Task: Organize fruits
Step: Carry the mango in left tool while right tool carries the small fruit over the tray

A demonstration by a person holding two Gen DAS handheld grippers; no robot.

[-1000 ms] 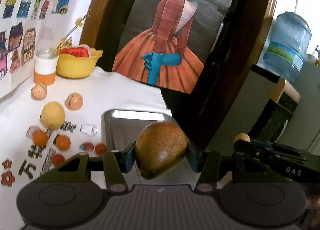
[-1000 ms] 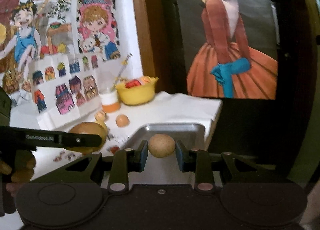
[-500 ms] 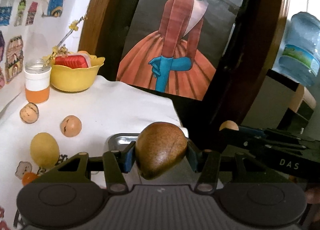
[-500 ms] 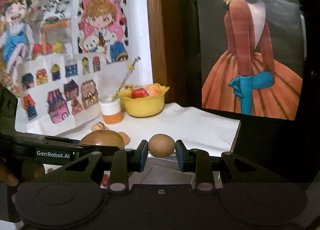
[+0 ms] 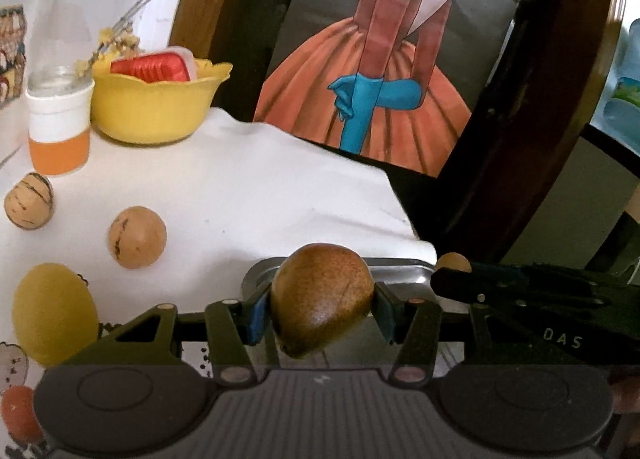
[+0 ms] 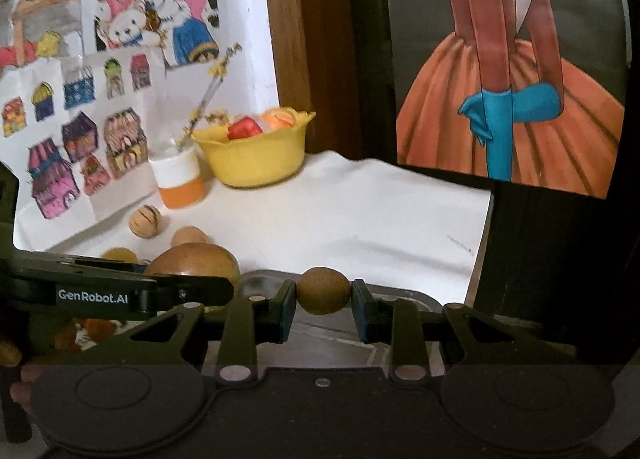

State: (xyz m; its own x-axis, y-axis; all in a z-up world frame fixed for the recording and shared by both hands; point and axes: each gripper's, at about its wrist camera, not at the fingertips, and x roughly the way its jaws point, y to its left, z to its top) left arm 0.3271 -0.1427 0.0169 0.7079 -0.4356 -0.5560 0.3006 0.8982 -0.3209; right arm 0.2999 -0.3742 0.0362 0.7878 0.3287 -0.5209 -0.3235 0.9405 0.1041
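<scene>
The large brown fruit (image 5: 322, 299) sits clamped in the left tool (image 5: 320, 315), its long axis pointing downward; the small brown fruit (image 6: 323, 290) is pinched in the right tool (image 6: 323, 309); the metal tray (image 5: 400, 273) lies directly below and ahead of both

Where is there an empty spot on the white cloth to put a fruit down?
The widest bare patch of white cloth lies between the yellow bowl, the metal tray and the table's right edge. The left side is crowded: orange cup, striped ball, tan ball, yellow fruit.
</scene>
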